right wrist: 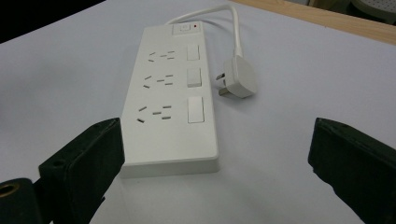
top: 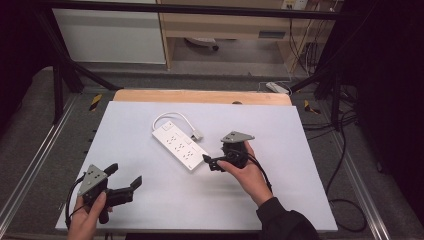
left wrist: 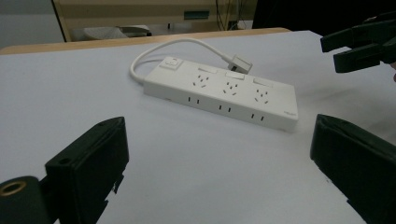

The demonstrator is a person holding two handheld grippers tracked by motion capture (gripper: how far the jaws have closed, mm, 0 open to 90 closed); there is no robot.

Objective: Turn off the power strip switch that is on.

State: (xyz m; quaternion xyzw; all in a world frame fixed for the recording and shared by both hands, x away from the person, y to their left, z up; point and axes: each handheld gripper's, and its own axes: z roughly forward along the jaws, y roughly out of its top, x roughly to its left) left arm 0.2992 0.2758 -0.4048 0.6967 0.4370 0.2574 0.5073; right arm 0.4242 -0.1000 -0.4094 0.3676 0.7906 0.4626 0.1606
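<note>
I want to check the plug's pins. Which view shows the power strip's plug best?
The right gripper view: the plug lies close, its pins visible beside the power strip. In the left gripper view it sits small behind the strip; in the high view it is tiny.

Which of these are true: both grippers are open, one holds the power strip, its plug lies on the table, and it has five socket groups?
1. Both grippers are open. True: the left gripper and right gripper have their jaws apart.
2. One gripper holds the power strip. False: neither touches it.
3. Its plug lies on the table. True.
4. It has five socket groups. False: three.
</note>
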